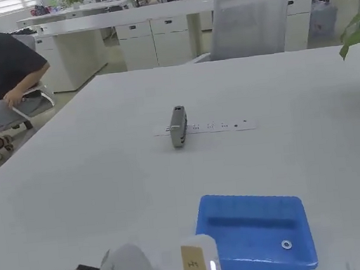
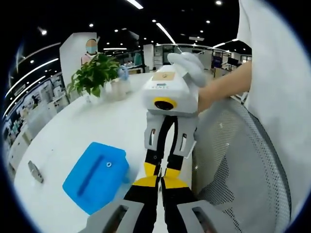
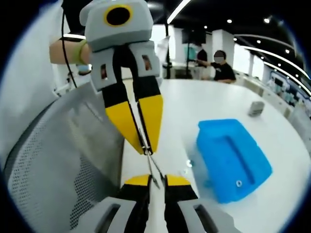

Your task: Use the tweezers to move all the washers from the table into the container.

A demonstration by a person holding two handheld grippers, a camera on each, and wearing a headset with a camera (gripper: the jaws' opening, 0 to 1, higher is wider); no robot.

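Right gripper view: the left gripper [image 3: 146, 145] has its yellow-tipped jaws pinched on thin silver metal tweezers [image 3: 151, 167]. The tweezer points reach down between the jaws of the right gripper [image 3: 158, 180]. Those jaws stand narrow; cannot tell whether they touch the tweezers. A shallow blue rectangular plastic container [image 3: 228, 155] sits on the white table [image 1: 106, 167]. One small silver ring washer [image 3: 238, 183] lies inside, near a corner. A second washer [image 3: 189, 163], tiny and shiny, lies on the table just beside the container.

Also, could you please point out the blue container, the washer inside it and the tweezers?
blue container [image 1: 250, 203], head view, far rim.
washer [image 1: 286, 245], head view, its ring.
tweezers [image 3: 151, 167], right gripper view, thin shaft.
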